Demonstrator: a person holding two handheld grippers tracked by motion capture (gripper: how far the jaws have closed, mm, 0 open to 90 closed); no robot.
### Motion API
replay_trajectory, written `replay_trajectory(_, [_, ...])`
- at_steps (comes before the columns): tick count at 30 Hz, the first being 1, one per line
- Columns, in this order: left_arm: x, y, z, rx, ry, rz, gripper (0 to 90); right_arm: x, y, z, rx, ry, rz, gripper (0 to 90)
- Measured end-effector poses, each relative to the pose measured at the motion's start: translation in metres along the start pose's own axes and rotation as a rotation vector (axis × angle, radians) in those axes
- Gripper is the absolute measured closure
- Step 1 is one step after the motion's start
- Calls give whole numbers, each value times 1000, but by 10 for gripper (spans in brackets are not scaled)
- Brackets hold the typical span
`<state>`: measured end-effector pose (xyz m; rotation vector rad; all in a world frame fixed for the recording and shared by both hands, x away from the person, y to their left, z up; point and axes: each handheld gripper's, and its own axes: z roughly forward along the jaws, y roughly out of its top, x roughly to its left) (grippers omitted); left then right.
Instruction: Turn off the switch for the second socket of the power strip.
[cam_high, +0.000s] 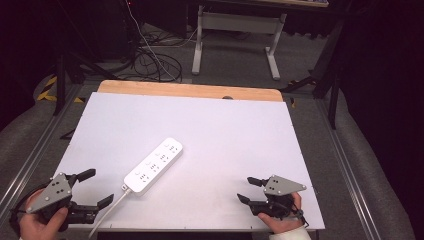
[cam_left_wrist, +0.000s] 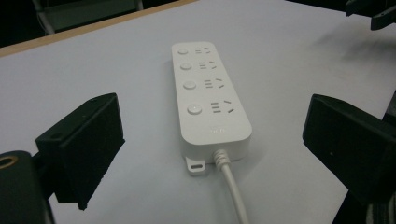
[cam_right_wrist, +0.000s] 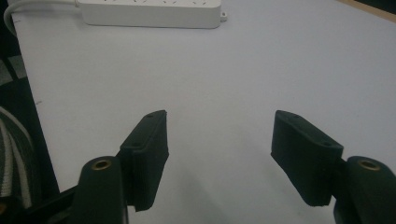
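Nearest the camera in the high view, two hands enter at the bottom edge, each holding a set of tongs. Left tongs (cam_high: 95, 188): jaws spread wide, nothing between them, hovering at the near left corner of the counter (cam_high: 240, 135). Right tongs (cam_high: 248, 189): jaws likewise spread and empty, at the near right, pointing left across the surface.

Room: dark surroundings; grey carpeted floor (cam_high: 235, 60) beyond the counter, with a tangle of cables (cam_high: 150, 60) at the far left and a white desk frame (cam_high: 235, 30) standing behind. Metal rails run along both sides of the counter.

Surface: white matte sheet covering the counter, plain and unmarked; a strip of wooden edge (cam_high: 190, 90) shows along the far side.

Item: white power strip (cam_high: 153, 165) lies flat on the sheet, left of centre, set diagonally. In the left gripper view it shows four socket groups, each with a round button (cam_left_wrist: 194, 109). Its white cord (cam_high: 107, 210) leaves the near end and runs off the front edge beside the left tongs. Strip lies just ahead of the left tongs, untouched, and well apart from the right tongs.
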<state>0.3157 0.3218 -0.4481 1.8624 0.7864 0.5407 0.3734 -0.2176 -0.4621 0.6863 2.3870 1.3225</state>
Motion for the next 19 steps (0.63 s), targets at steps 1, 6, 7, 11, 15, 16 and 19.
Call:
replay_trajectory(1, [0,-2,0,2,4,5,60,0,0,0,0,0,1,370])
replay_trajectory(6, [3,-13,0,-3,6,-20,65,-1,0,0,-1,-1,2,370])
replay_trajectory(7, [4,-15,-1,-7,2,-29,65,-1,0,0,-1,-1,4,370])
replay_trajectory(11, [7,-22,-1,-1,0,-74,65,-1,0,0,-3,0,7,370])
replay_trajectory(15, [7,-25,1,12,-10,-127,69,-1,0,0,-3,2,9,370])
replay_trajectory(16, [7,-24,1,15,-6,-125,69,-1,0,0,-3,2,9,370])
replay_trajectory(19, [6,-25,3,23,-3,-117,69,-1,0,0,-3,1,9,370])
